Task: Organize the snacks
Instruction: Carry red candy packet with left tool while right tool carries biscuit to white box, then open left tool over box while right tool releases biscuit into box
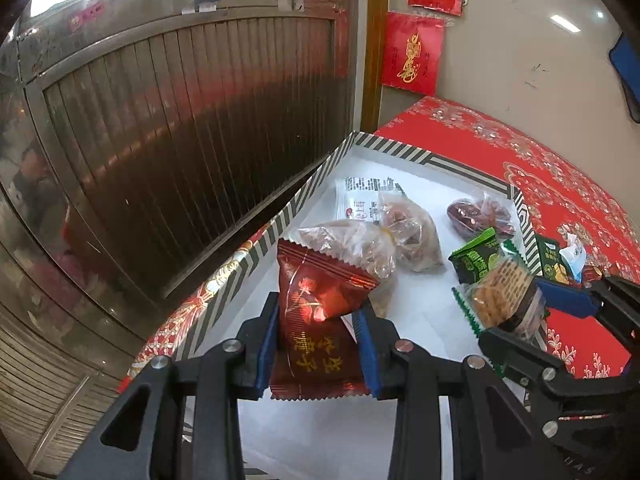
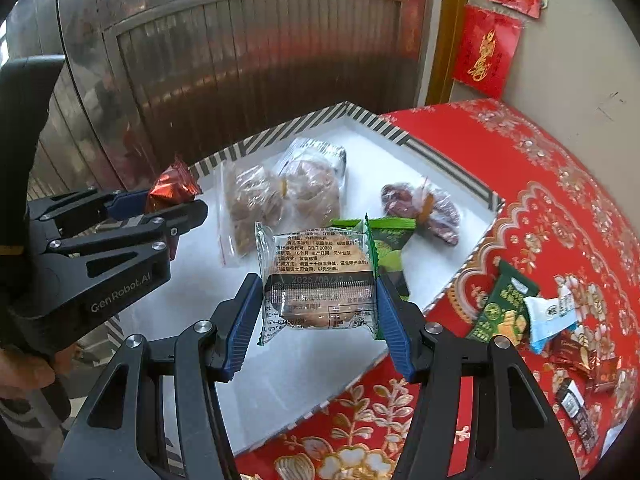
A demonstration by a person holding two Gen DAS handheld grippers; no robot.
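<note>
Across the lower right of both views runs a red tablecloth (image 2: pixel 540 168) with gold floral print, and on it sits a shallow white tray (image 1: pixel 320 184) with a black-and-white striped rim; behind it, filling the upper left, stands a ribbed metal door (image 1: pixel 180 120), and red paper decorations (image 1: pixel 412 54) hang on the pale wall at the upper right. Your left gripper (image 1: pixel 318 340), low in the centre of its own view, is clamped nearly closed on a dark red snack packet (image 1: pixel 316 312) that stands up between the blue pads above the tray's near left part. Your right gripper (image 2: pixel 316 320) is closed about halfway on a clear-wrapped round cake (image 2: pixel 320 284), held over the tray's near edge. Inside the tray lie two clear bags of brown snacks (image 2: pixel 280 196), a bag of dark red dates (image 2: pixel 424 212) toward the right corner, and a green packet (image 2: pixel 388 244) just behind the held cake. Several loose packets (image 2: pixel 520 312) lie on the cloth at the right, outside the tray.
</note>
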